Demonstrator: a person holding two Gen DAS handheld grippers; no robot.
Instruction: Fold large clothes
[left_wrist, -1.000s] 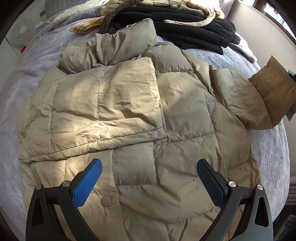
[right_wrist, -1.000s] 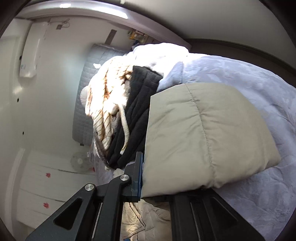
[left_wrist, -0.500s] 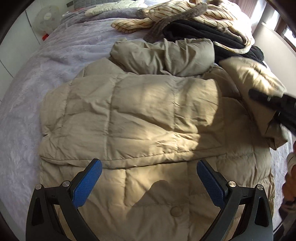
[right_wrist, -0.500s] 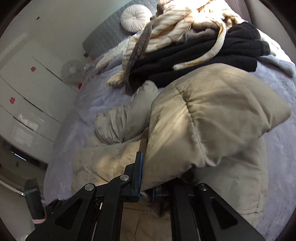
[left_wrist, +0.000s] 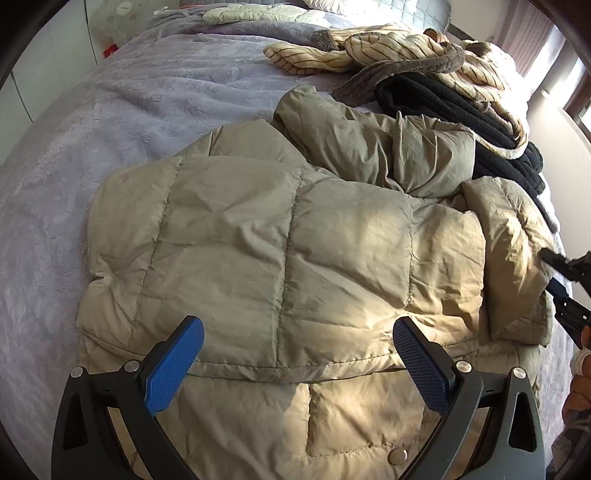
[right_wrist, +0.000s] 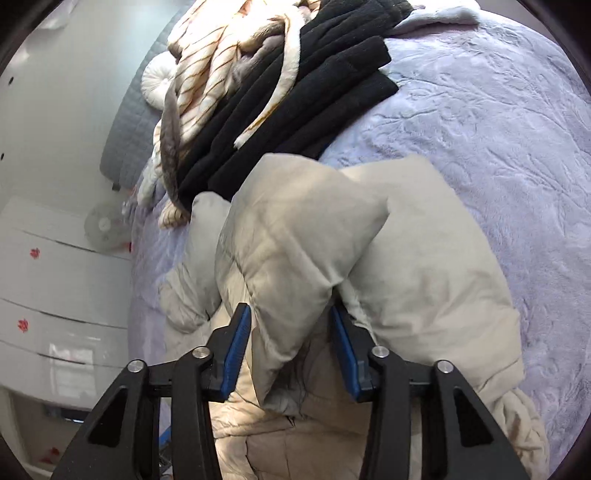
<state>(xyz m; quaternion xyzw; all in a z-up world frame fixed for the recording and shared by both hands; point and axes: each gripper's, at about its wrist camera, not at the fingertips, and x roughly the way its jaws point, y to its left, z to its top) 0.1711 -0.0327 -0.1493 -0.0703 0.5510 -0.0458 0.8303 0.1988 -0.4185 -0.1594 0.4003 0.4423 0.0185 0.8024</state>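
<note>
I held the left gripper (left_wrist: 297, 363) released above the puffer jacket (left_wrist: 288, 258), which lay on the bed (left_wrist: 129, 110). The right gripper (right_wrist: 291, 347), at three o'clock, straddled its sleeve (right_wrist: 295, 251), jaws parted.

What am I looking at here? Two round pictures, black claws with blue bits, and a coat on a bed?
No robot: a person holds a two-finger gripper in each hand, each with a fisheye camera looking along its fingers. The left camera shows the left gripper wide open above a beige puffer jacket spread on a lavender bedspread. The right camera shows the right gripper with the jacket's sleeve between its parted blue pads. Behind lie folded black garments and a striped cream blanket.
</note>
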